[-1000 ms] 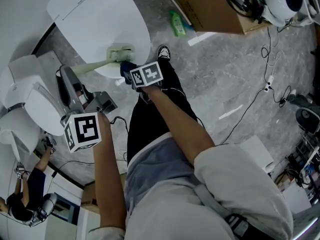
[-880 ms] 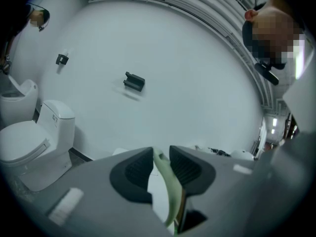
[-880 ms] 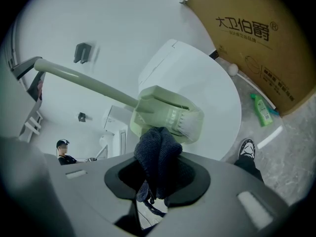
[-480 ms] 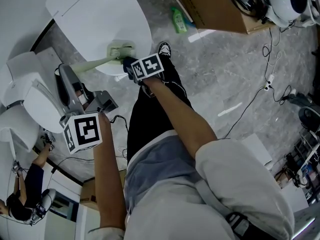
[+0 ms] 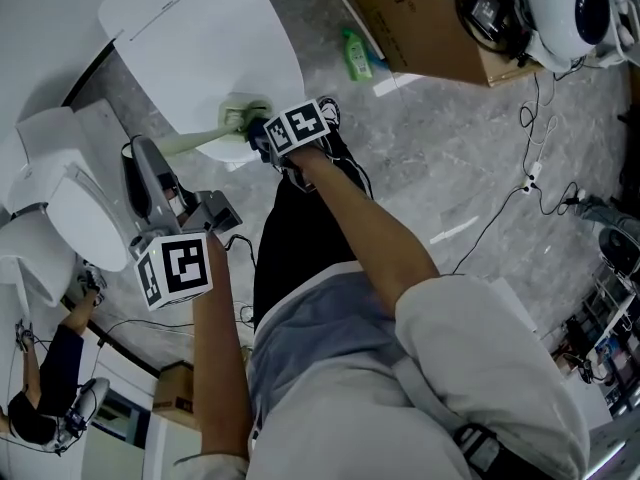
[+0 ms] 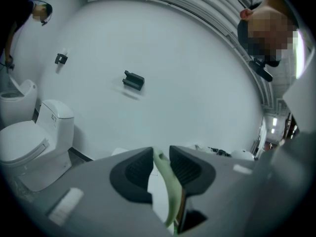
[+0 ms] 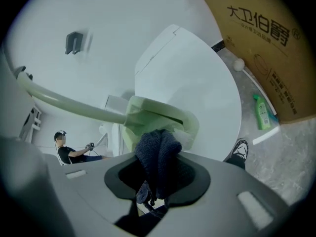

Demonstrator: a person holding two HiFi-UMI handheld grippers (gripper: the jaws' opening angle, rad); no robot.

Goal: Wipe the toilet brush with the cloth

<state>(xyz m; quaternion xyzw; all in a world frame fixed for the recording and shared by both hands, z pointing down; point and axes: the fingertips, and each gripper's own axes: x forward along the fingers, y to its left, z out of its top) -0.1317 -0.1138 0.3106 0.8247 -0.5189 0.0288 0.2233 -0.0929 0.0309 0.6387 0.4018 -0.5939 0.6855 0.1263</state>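
The pale green toilet brush lies level over the closed toilet lid. Its handle is clamped in my left gripper, which is shut on it at the head view's lower left. The brush head points to my right gripper, which is shut on a dark blue cloth. The cloth presses against the underside of the brush head. In the head view the right gripper sits right at the brush head.
A white toilet stands at the left with another person beyond it. A cardboard box and a green bottle are on the grey floor at the top. Cables trail at the right. My shoe is beside the lid.
The right gripper with the cloth has slid up and to the right along the brush head. The left gripper has shifted slightly down and right, still holding the handle.
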